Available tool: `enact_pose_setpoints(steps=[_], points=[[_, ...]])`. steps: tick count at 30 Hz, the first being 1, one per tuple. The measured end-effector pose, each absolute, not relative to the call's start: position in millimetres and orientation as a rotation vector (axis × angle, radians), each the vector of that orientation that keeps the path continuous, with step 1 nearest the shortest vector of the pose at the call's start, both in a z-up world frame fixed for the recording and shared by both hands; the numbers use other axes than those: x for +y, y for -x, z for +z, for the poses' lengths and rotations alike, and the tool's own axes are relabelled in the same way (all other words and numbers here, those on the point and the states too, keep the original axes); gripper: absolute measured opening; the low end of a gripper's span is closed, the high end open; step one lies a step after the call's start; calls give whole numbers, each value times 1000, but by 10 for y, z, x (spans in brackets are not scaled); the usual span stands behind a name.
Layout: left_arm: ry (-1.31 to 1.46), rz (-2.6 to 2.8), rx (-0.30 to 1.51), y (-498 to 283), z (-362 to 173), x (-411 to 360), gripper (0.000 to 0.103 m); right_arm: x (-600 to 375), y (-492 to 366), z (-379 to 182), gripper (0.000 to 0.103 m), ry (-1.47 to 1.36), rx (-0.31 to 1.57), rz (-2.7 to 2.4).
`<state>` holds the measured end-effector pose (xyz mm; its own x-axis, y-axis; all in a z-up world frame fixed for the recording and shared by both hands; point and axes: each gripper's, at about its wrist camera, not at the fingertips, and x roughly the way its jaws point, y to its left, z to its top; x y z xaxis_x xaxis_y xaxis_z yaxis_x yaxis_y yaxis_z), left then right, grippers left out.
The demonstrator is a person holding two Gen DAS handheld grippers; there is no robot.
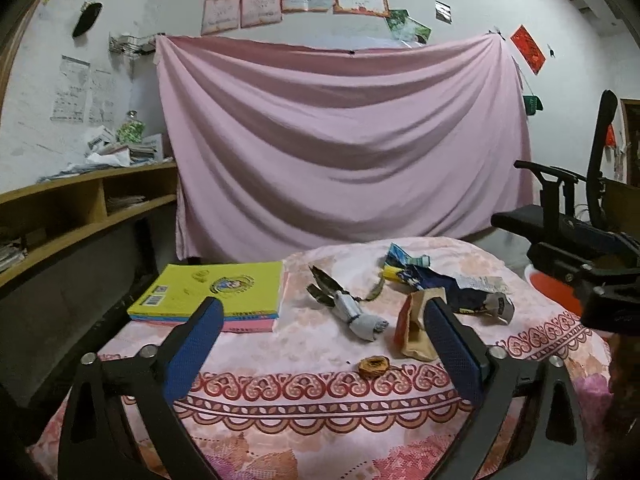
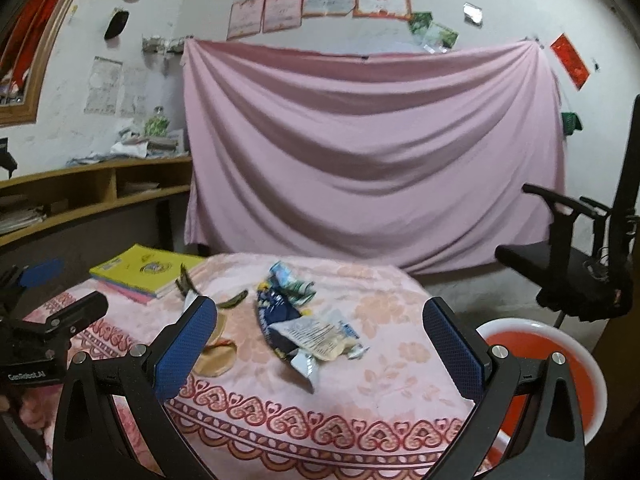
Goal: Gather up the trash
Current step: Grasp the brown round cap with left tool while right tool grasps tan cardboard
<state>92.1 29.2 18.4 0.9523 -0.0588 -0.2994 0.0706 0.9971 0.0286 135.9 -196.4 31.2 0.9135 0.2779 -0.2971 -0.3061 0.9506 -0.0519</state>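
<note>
Nothing looks collected yet. All the trash in view lies on the table (image 1: 280,364), which is covered in a pink patterned cloth, and the red bin (image 2: 560,364) off its right edge shows no trash in the part that is visible.

The left gripper (image 1: 324,320) hovers over the near edge with its jaws wide apart and nothing between the pads. Ahead of it lie a grey crumpled wrapper (image 1: 352,312), a brown paper bag (image 1: 412,332) just beside the right finger, and a small round brown scrap (image 1: 374,366) nearest the edge. A blue-and-white chip bag (image 1: 448,288) sprawls farther right.

The right gripper (image 2: 320,324) also stands open and empty, aimed at that chip bag (image 2: 304,332) in the middle of the table; a green peel (image 2: 232,300) lies to its left.

A stack of books (image 1: 208,292) at the far left is likely not trash.

So the task seems to be at its start: each piece remains to be gripped and carried right to the bin.
</note>
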Motion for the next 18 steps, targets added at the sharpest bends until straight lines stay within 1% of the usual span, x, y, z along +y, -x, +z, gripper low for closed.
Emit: enact_pose_setpoints(steps=[3,4,5,6,8,9,10,11,18], points=[[-33,-104,359,-994,148,283,83,-1933,-1406,289,97,102,324,334],[-31,-115,377,-1017,130,281,76,-1922,-1425,280,94,100,338,346],[-28,-128,403,-1050,107,276,72,-1912,-1441,269,92,98,349,358],[-25,-136,420,-1072,84,270,69,-1896,-1468,253,87,96,367,374],[-19,-161,464,-1137,43,264,56,-1861,-1506,229,85,96,396,395],[-18,-172,491,-1176,25,257,53,-1834,-1526,215,82,97,413,413],[-18,-178,508,-1205,9,249,48,-1811,-1542,204,77,98,428,430],[-17,-189,528,-1235,-8,242,45,-1787,-1555,192,76,100,441,441],[-12,-243,637,-1382,-112,214,37,-1629,-1660,71,70,132,545,491]])
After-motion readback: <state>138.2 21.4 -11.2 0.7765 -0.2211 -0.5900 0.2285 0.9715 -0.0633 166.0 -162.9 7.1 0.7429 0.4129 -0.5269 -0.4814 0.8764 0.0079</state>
